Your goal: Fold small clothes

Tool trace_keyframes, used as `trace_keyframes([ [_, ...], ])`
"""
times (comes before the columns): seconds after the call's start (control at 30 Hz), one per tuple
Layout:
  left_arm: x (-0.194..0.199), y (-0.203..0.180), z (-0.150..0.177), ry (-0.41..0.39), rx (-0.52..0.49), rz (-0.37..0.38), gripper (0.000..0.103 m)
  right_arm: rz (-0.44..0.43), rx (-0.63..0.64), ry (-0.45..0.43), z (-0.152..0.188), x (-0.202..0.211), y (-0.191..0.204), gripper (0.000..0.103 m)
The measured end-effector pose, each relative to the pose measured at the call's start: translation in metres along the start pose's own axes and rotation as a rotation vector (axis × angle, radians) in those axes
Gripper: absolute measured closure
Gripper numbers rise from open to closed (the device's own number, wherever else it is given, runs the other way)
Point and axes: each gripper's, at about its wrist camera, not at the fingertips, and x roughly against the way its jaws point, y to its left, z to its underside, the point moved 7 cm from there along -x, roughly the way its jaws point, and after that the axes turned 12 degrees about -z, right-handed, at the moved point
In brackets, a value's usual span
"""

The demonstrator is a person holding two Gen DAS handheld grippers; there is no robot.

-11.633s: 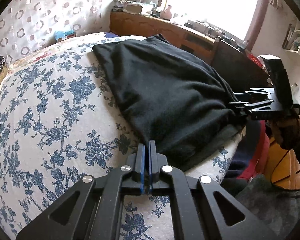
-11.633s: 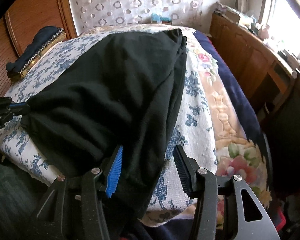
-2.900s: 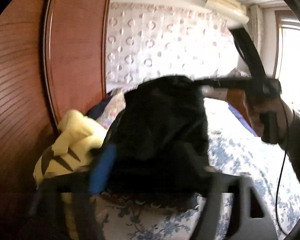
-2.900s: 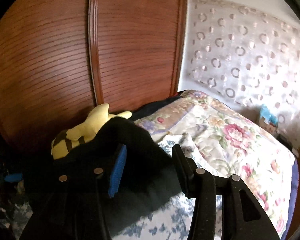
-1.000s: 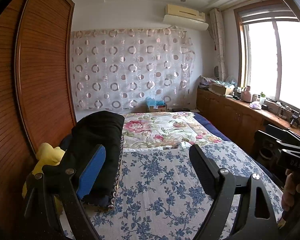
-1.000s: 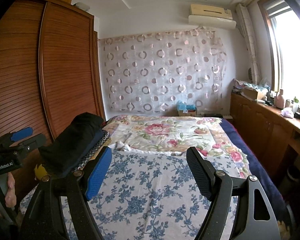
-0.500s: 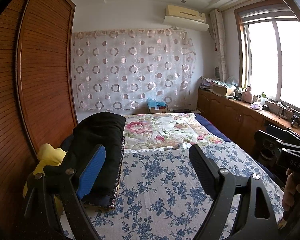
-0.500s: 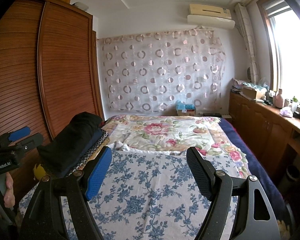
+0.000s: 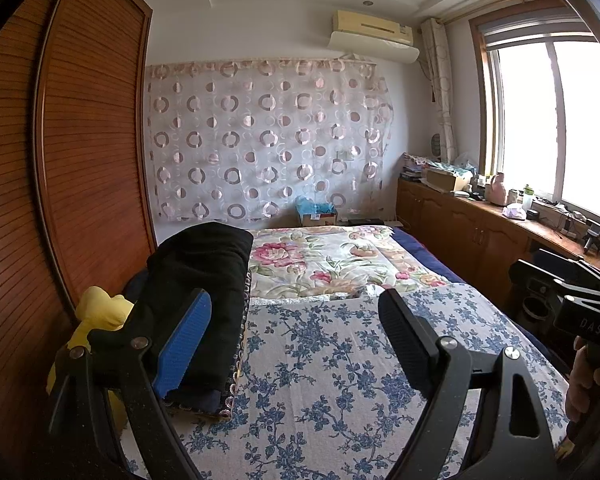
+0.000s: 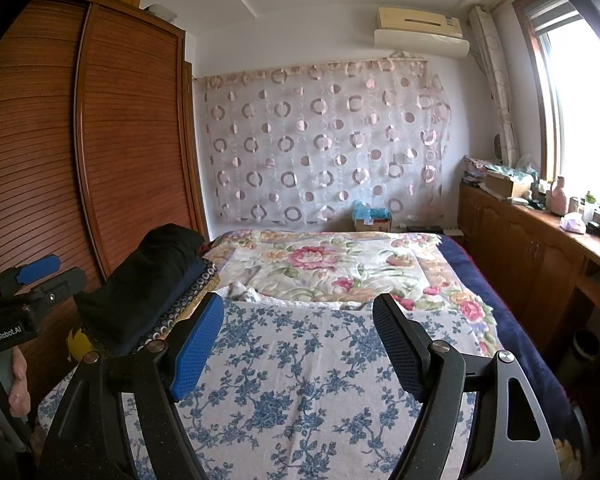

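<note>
- Two grippers are hovering over the bed point(image 9: 324, 360), holding nothing.
- Folded black garment point(image 9: 204, 272) is lying on a stack at the bed's left edge, beside the wardrobe point(image 9: 88, 160), probably put away.
- Left gripper point(image 9: 296, 344) is standing with jaws apart.
- Right gripper point(image 10: 296, 344) is gaping likewise, seemingly freed for the next garment.

Left tool point(image 9: 296, 336) and right tool point(image 10: 298, 344) both gape empty, side by side.

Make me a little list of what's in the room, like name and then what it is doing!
black garment: folded, on top of a stack at the bed's left edge
yellow plush toy: between stack and wardrobe
bed: blue-flowered sheet bare in front
left gripper: open, holding nothing
right gripper: open, holding nothing
wardrobe: doors closed
</note>
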Motion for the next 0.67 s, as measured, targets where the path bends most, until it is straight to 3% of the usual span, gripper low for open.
trace_keyframes([
  [0.67,0.0003,-0.0006,0.0003,-0.001,-0.001,0.0,0.017,-0.001,-0.002,-0.001,0.0002,-0.0006,-0.0043,0.024],
])
